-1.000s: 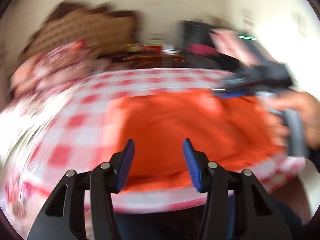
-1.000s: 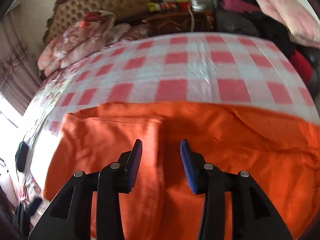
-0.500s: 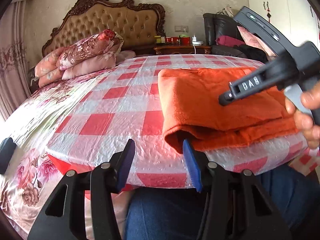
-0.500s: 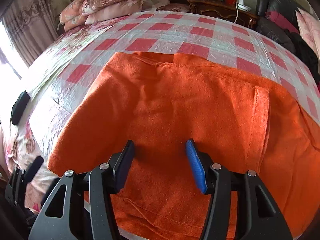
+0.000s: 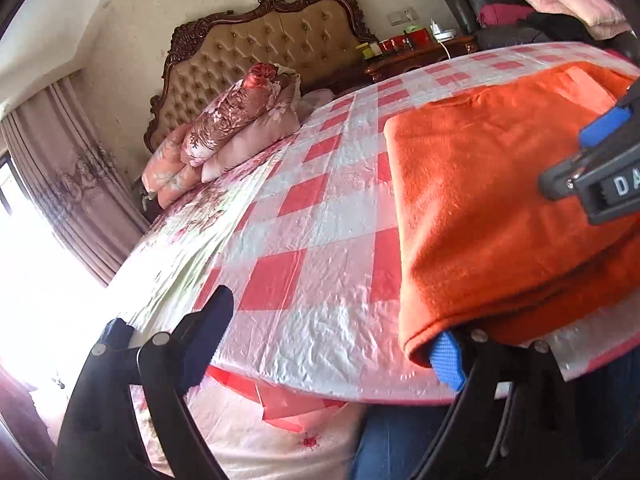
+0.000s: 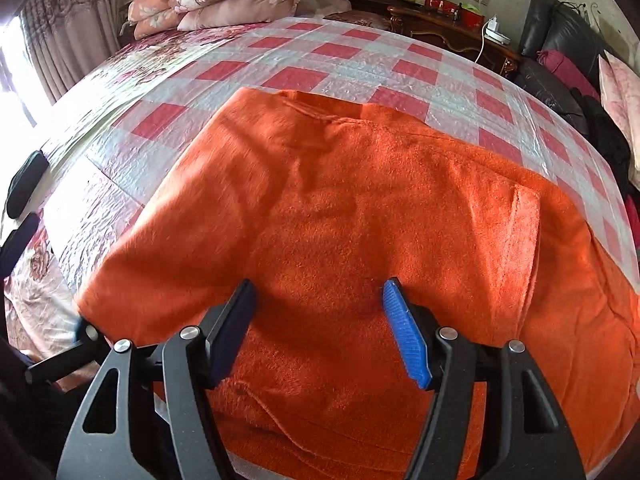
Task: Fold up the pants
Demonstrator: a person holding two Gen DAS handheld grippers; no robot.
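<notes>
The orange pants [image 5: 496, 184] lie folded in layers on the red-and-white checked bed cover [image 5: 320, 216], near its front edge. My left gripper [image 5: 332, 336] is open at the front left corner of the pants; its right blue pad sits just under the folded edge. My right gripper [image 6: 320, 320] is open and empty, hovering over the middle of the pants [image 6: 360, 208]. Its body also shows at the right edge of the left wrist view [image 5: 600, 176].
Stacked floral pillows [image 5: 232, 128] lie by the tufted headboard [image 5: 272, 48] at the far end. A wooden nightstand [image 6: 448, 24] with small items and dark chairs with clothes [image 6: 568, 64] stand at the right. The person's blue jeans [image 5: 400, 440] are below the bed edge.
My left gripper has moved right and closer, so its right pad now sits at the pants' front left corner. My right gripper has drawn back slightly over the pants.
</notes>
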